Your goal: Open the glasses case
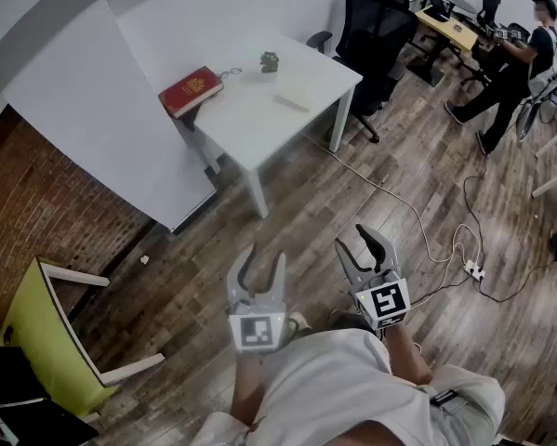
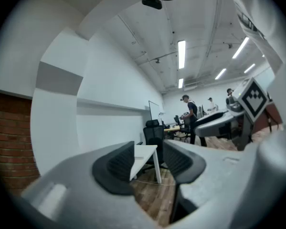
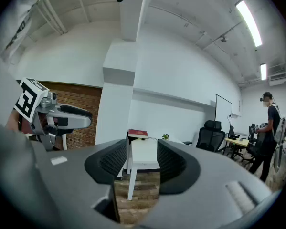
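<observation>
One white table [image 1: 250, 124] stands at 12 o'clock from two grippers. It carries one red book [image 1: 191, 91] at its 9 o'clock corner, one small plant [image 1: 270, 61], and one pale, flat glasses case [image 1: 293, 101] at 4 o'clock from the plant, near the right edge. Open wooden floor [image 1: 287, 221] lies between. Left gripper [image 1: 263, 260] and right gripper [image 1: 360, 244]: jaws roughly half apart, holding and touching nothing.

I see a white worktop [image 1: 250, 124] on wood floor [image 1: 352, 221]. On it: red book [image 1: 191, 91], small plant [image 1: 270, 61], pale flat case [image 1: 293, 101].
</observation>
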`<state>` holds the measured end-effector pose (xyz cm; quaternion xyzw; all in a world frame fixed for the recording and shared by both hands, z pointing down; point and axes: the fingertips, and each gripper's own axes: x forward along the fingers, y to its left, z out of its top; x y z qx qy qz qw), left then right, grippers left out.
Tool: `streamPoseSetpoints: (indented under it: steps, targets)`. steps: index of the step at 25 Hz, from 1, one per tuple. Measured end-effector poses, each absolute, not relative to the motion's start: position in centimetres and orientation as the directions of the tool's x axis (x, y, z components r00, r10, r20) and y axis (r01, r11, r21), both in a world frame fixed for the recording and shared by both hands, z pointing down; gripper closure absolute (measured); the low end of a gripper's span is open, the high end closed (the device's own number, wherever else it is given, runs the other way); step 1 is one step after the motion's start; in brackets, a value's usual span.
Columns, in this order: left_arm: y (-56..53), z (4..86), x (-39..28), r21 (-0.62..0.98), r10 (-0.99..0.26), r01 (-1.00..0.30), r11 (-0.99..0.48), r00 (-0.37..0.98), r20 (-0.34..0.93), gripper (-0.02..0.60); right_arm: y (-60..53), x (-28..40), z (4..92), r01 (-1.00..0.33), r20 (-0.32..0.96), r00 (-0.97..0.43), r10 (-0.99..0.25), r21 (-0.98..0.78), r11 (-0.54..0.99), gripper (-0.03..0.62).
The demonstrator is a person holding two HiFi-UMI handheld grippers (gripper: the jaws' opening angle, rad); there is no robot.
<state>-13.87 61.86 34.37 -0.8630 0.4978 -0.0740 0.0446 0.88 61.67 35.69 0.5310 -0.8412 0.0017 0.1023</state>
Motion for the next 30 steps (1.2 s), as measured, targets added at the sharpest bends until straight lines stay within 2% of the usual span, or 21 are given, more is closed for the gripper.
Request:
streamPoseSetpoints:
  steps: [16,30]
  targets:
    - [59.7,35.1,-13.2,-0.143,-0.853,-0.841,-0.522,0.516,0.079,0.394,59.7,0.1,35.7,-0.892,0.137,-0.428,-0.893,0.095,0.442,0.393]
    - [53.0,35.5,-11.4,-0.164,-0.862,-0.846,-0.507,0.499,0.093,0.396,52.9,1.5,35.8,-0.874,0.133,-0.465,-0.875,0.087,0.478,0.393]
